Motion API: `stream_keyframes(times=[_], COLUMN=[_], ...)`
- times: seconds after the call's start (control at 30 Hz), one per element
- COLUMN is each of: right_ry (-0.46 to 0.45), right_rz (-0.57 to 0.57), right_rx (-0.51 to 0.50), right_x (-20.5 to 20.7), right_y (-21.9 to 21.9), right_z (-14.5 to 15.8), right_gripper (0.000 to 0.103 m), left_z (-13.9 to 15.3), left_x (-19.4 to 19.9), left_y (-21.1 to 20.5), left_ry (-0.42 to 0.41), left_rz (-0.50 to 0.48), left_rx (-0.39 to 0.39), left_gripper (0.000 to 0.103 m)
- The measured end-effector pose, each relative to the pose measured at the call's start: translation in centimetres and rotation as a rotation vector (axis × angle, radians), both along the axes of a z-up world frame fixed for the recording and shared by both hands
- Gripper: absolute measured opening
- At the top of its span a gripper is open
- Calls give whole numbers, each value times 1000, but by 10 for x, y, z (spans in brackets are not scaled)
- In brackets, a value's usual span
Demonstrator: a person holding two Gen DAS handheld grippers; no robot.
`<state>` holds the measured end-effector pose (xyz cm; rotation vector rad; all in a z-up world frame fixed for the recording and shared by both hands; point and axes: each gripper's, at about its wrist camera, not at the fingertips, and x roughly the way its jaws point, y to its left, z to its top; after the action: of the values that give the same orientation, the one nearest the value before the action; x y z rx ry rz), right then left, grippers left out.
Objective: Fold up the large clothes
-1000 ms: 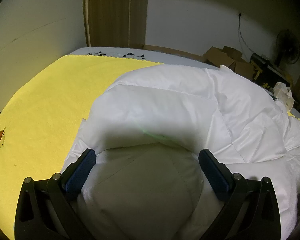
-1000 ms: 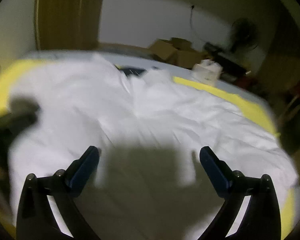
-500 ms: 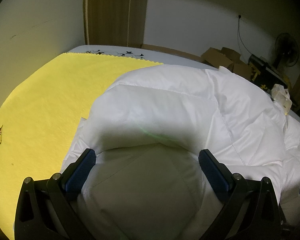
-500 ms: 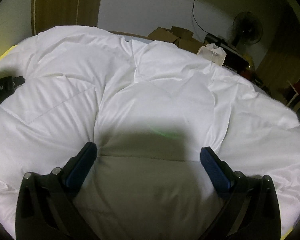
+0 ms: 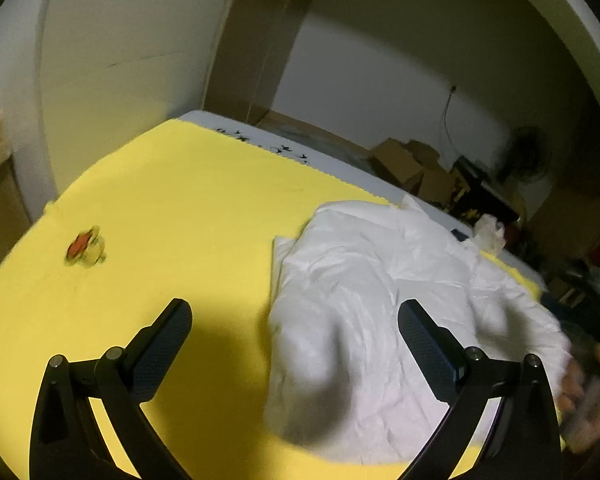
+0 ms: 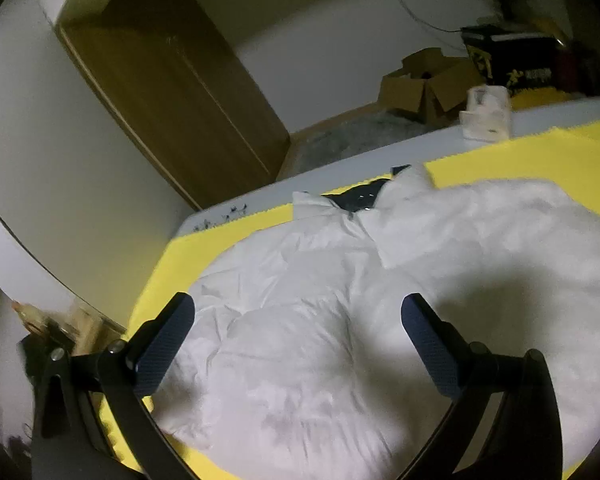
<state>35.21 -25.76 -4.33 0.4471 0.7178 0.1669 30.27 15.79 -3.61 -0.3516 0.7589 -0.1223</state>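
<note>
A white puffy jacket lies on a yellow cloth over the bed. In the right wrist view the jacket lies spread with its collar and dark lining at the far side. My left gripper is open and empty, raised above the jacket's left edge and the yellow cloth. My right gripper is open and empty, raised above the jacket's body. Neither touches the jacket.
A wooden wardrobe stands against the white wall. Cardboard boxes and a black box sit beyond the bed. A white tissue pack lies at the bed's far edge. A small print marks the yellow cloth.
Both grippers have lifted up and away from the jacket, which was pressed between their fingers before. The left view has swung left over the yellow cloth; both stay open.
</note>
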Motion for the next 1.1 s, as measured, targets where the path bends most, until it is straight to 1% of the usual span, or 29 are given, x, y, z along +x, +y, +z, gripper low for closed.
stream_keyframes(times=[0.03,0.07,0.1,0.13,0.17,0.2,0.23,0.3,0.37,0.47,0.5,0.57,0.6,0.67,0.73,0.8,0.87,0.9,0.97,1.0,1.03,1.1], right_ry=[19,39,77,94,111,157,186,246,258,258,274,336,335,336,334,350,378,389,334,312,317,334], right_rz=[-19,-34,-49,-66,-73,-93,-100,-95,-83,-66,-53,-26,-21,-29,-53,-54,-24,-11,7,17,18,-11], right_rx=[-45,-78,-117,-134,-144,-153,-143,-135,-193,-254,-258,-265,-261,-260,-242,-178,-162,-175,-277,-306,-304,-272], right_x=[14,25,44,50,59,73,79,95,102,113,118,124,120,106,79,43,20,11,4,4,4,-7], right_y=[6,11,15,16,16,13,10,6,12,21,23,25,24,23,19,16,23,27,39,42,42,37], right_z=[-2,-6,-12,-16,-20,-29,-35,-51,-58,-68,-76,-100,-106,-103,-89,-79,-87,-96,-108,-109,-107,-97], right_gripper=[103,103,98,81,67,33,2,0,0,0,0,0,0,0,0,0,0,0,0,0,0,0], left_z=[2,3,4,4,3,3,1,-2,-7,-11,-12,-14,-15,-19,-24,-26,-27,-27,-28,-27,-26,-24], left_x=[-11,-19,-26,-32,-39,-43,-48,-52,-52,-51,-49,-49,-49,-48,-45,-43,-41,-40,-39,-40,-44,-52], left_y=[6,9,13,16,17,17,18,21,22,23,23,22,21,22,22,23,22,21,19,18,17,18], left_ry=[0,-1,1,3,7,7,6,18,30,43,44,43,42,46,56,59,63,65,73,74,68,52], left_rz=[-1,0,-2,-5,-14,-21,-24,-24,-14,-1,-1,-3,-2,3,6,10,18,24,35,37,35,28], left_rx=[-23,-29,-26,-19,-9,-3,3,17,18,-7,-20,-39,-43,-44,-55,-75,-92,-98,-120,-135,-147,-139], left_gripper=[103,103,103,103,103,103,103,103,103,103,103,103,103,103,103,103,103,103,103,103,103,103])
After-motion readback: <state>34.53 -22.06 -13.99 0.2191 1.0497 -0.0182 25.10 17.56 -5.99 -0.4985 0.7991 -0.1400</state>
